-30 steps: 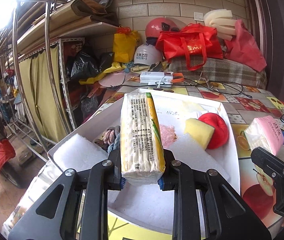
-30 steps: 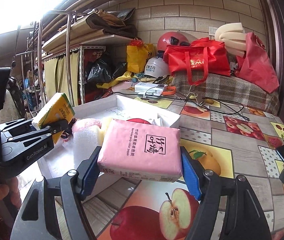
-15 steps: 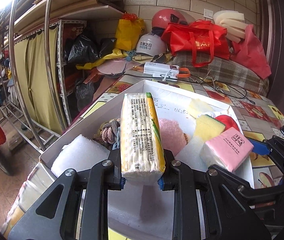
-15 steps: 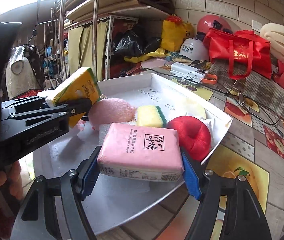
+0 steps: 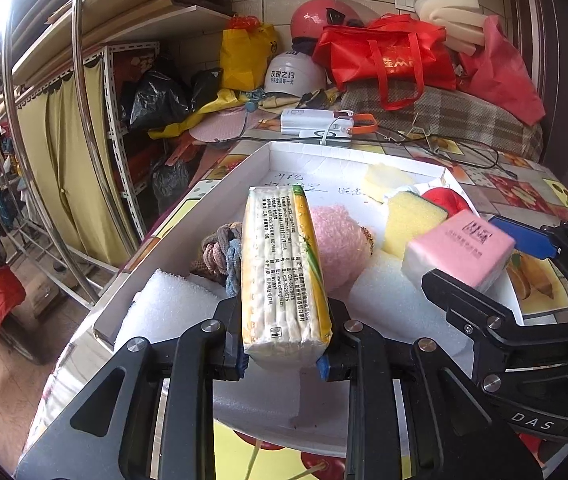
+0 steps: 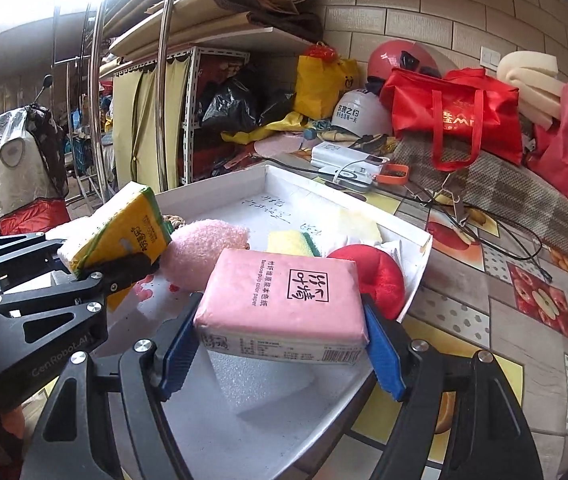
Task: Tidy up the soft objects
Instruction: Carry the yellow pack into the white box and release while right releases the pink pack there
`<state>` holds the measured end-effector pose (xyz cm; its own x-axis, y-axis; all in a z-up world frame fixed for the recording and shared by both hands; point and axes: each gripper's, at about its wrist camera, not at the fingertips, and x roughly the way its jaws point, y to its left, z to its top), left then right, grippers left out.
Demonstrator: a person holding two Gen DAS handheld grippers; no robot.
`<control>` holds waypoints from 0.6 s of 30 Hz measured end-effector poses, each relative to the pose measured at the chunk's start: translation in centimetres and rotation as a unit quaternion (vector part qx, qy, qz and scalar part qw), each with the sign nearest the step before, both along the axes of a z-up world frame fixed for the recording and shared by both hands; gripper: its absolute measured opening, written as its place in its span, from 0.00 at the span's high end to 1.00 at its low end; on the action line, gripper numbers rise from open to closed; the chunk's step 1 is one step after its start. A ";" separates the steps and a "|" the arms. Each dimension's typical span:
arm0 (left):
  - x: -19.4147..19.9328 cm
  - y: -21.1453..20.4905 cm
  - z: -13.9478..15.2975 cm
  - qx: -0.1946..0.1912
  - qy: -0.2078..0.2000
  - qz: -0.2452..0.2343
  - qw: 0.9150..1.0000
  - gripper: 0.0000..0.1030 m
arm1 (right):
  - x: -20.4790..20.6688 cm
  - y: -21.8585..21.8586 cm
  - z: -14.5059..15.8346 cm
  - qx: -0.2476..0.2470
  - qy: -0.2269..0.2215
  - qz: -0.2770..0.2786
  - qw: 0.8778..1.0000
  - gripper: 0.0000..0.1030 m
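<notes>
My left gripper is shut on a yellow tissue pack and holds it above the near end of the white tray. My right gripper is shut on a pink tissue pack over the tray's right side; both show in the other view, pink pack, yellow pack. In the tray lie a pink fluffy pad, a yellow sponge, a red cushion, white foam blocks and a braided cloth.
The tray sits on a fruit-print table whose left edge drops to the floor. A white power bank with cables lies behind the tray. Red bags, helmets and foam pile at the back. Metal shelving stands left.
My right gripper has carried the pink pack from the table on the right to above the tray. My left gripper has kept the yellow pack over the tray's near end.
</notes>
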<state>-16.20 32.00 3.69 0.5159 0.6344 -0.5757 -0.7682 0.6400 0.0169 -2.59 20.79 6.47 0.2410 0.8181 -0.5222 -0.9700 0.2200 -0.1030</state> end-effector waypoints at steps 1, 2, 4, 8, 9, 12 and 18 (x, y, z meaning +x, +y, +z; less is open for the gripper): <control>0.0 -0.1 0.1 0.002 0.001 0.002 1.000 0.75 | 0.1 0.1 0.0 0.000 -0.001 0.000 1.000 0.20; 0.0 -0.1 0.1 0.004 0.002 0.005 1.000 0.73 | 0.0 0.1 0.1 0.001 -0.003 0.000 1.000 0.16; -0.3 -0.1 0.2 0.010 -0.002 0.023 1.000 0.52 | -0.1 0.1 0.1 0.003 -0.010 -0.007 1.000 0.13; -1.0 0.0 0.4 0.011 -0.017 0.030 0.999 0.27 | 0.7 -0.5 0.4 0.024 0.003 -0.021 1.000 0.09; -1.1 0.0 0.5 0.013 -0.019 0.035 0.999 0.23 | 0.8 -0.7 0.5 0.026 0.005 -0.023 0.999 0.08; -1.2 0.0 0.5 0.015 -0.021 0.043 0.999 0.18 | 0.6 -0.9 0.6 0.033 -0.002 -0.023 0.999 0.07; -1.2 -0.4 0.8 0.028 -0.025 0.053 0.998 0.14 | 0.5 -1.2 0.7 0.047 -0.014 -0.026 0.998 0.07</control>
